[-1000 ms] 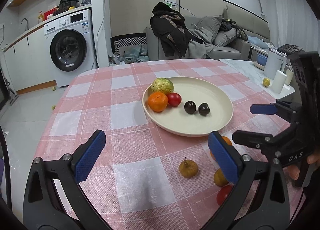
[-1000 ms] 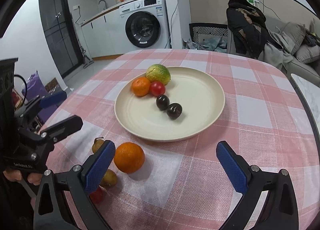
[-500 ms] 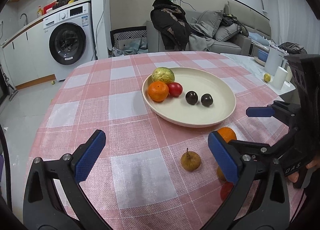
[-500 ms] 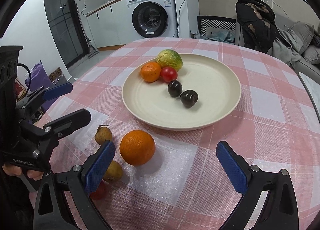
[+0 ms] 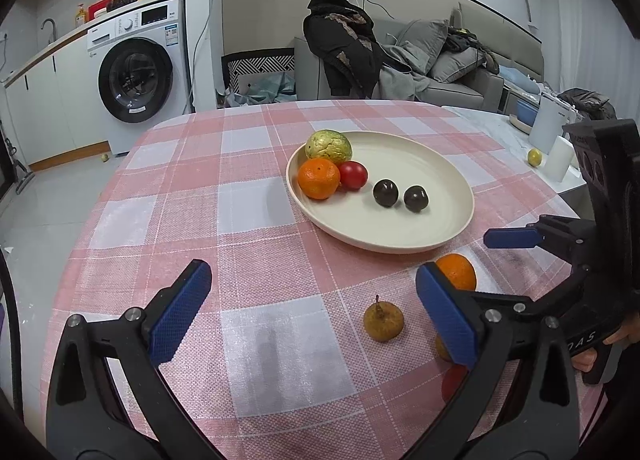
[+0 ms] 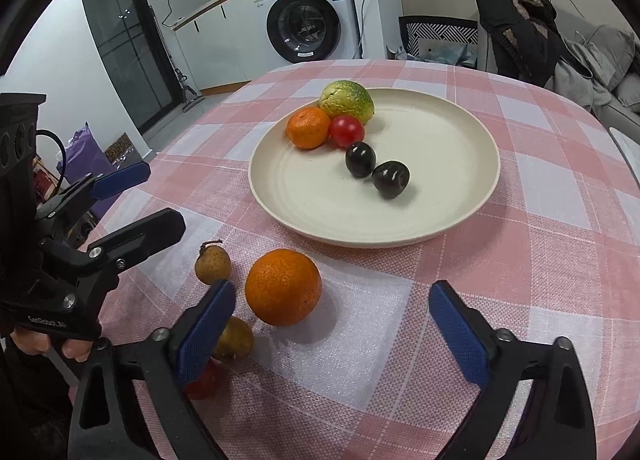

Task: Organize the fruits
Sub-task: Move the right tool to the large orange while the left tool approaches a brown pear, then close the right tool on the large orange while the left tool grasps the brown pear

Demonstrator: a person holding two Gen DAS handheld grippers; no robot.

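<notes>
Right gripper (image 6: 332, 326) tilts down over the checked tablecloth (image 6: 520, 260), jaws wide but closing, the loose orange (image 6: 283, 286) just inside the left finger, untouched. Left gripper (image 5: 310, 310) tilts down, jaws apart, empty. Cream plate (image 6: 440, 195) holds five fruits. Right finger (image 5: 446, 320) half hides a yellow-brown fruit (image 6: 236, 338) and a red fruit (image 6: 204, 382); small pear (image 5: 383, 322) clear.

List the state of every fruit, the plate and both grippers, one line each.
Round cream plate: holds five fruits.
Large orange: loose on the cloth, between the right gripper's closing jaws, untouched.
Two small brown pears: on the cloth.
Small red fruit: on the cloth, partly hidden.
Left gripper: open, empty.
</notes>
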